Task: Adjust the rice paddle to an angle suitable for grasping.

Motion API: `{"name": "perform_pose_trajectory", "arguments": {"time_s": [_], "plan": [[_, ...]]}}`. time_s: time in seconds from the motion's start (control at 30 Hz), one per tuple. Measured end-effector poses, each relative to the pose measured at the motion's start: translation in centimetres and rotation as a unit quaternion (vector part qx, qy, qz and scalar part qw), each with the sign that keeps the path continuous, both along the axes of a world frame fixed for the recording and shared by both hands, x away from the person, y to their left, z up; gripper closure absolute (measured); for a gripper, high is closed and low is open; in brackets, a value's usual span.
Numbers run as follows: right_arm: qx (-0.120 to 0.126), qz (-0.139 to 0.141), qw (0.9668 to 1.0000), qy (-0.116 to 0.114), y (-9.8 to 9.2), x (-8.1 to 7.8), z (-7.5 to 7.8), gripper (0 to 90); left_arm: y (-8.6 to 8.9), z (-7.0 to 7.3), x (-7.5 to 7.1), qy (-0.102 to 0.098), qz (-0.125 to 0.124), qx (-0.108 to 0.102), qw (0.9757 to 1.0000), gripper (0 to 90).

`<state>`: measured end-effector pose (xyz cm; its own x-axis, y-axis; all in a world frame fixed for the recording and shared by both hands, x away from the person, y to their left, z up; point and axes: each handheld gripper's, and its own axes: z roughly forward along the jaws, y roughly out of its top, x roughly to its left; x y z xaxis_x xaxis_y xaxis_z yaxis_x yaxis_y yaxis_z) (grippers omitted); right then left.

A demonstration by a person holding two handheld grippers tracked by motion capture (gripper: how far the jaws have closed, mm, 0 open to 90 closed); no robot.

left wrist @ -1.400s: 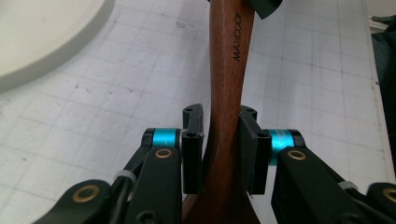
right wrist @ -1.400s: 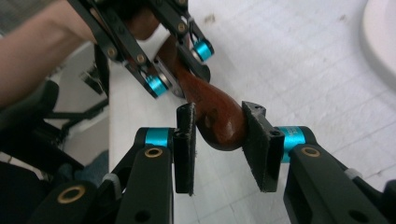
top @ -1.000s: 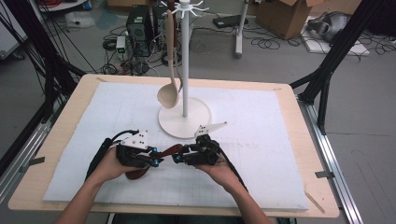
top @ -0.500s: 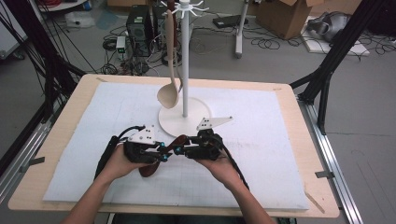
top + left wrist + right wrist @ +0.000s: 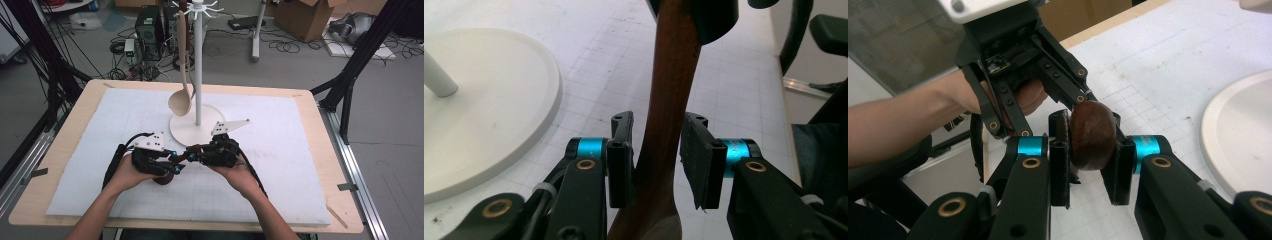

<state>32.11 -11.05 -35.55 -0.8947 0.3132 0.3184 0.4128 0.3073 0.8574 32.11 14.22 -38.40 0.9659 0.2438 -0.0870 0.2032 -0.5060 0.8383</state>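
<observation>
White gridded mat [image 5: 300, 165] | wooden table [image 5: 340, 150] | cabled floor [image 5: 300, 55]

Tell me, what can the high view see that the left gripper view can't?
From above you see the pale ladle hanging by the rack's pole, and a cardboard box on the floor behind the table. Up close, the left gripper view shows the left gripper, whose jaws have just been opening. There is a gap between the handle and one pad. Both views have the dark wooden spoon, the rack's round base and the white mat.
</observation>
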Motion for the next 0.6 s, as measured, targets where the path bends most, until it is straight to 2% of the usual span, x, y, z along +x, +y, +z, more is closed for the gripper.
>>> {"name": "perform_pose_trajectory", "arguments": {"time_s": [0.17, 0.23, 0.37, 0.43, 0.6], "plan": [[-0.003, 0.009, 0.9999, -0.011, 0.2, 0.0, 0.8, 77.1, 0.5, 0.0, 0.1, 0.007, -0.003, -0.008, 0.9999, 66.7], [-0.002, 0.011, 0.9998, -0.017, 0.1, 0.0, 1.2, 77.1, 0.5, 0.0, 0.1, 0.011, -0.009, -0.018, 0.9997, 68.0], [-0.003, 0.015, 0.9995, -0.026, 0.2, -0.1, 2.0, 77.1, 0.2, 0.1, 0.0, 0.014, -0.021, -0.029, 0.9993, 69.8], [-0.005, 0.02, 0.9991, -0.036, 0.4, -0.3, 2.2, 76.8, 0.1, 0.3, -0.1, 0.01, -0.02, -0.031, 0.9993, 71.1], [-0.006, 0.013, 0.9977, -0.067, 0.8, -0.6, 2.2, 68.3, -0.1, 0.4, -0.2, 0.006, -0.019, -0.037, 0.9991, 75.8]]}}
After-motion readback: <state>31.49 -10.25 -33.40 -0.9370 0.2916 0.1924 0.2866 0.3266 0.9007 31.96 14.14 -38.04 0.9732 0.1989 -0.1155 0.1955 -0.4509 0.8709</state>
